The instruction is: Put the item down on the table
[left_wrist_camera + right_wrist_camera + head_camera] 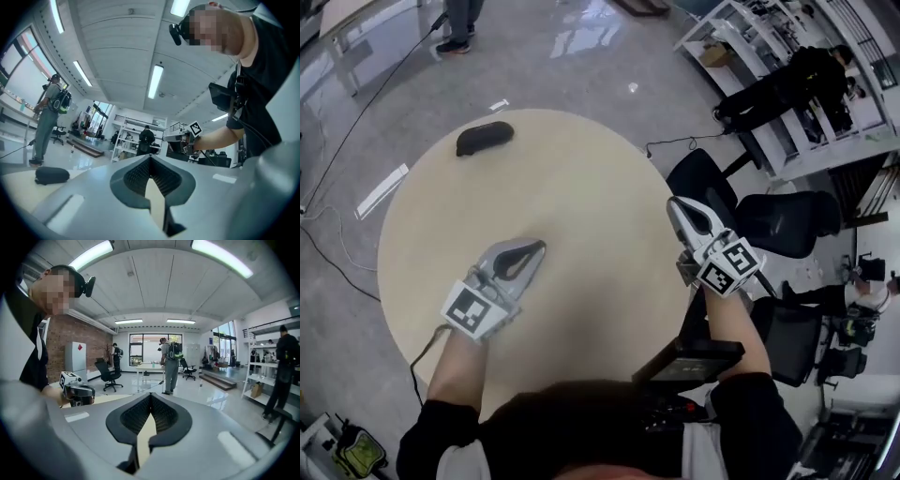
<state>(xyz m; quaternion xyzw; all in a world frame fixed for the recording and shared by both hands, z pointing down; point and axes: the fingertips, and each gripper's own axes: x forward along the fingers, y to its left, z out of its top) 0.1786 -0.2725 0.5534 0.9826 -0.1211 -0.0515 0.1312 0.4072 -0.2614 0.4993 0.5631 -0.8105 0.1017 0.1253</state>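
Observation:
A dark oblong item [484, 138] lies on the far left part of the round beige table [581, 178]; the left gripper view shows the item [52, 175] low at its left edge, resting alone. My left gripper [540, 247] hovers over the near middle of the table, well short of the item. Its jaws meet at the tips [150, 158] with nothing between them. My right gripper [673, 202] is held at the table's right edge, also shut and empty [151, 395]. Each gripper shows small in the other's view.
Black office chairs [787, 220] stand close to the table's right side. A white shelving rack [750, 37] with a person in black [787, 89] is at the far right. Cables [337, 234] trail over the floor at left. Another person's legs [461, 23] stand beyond the table.

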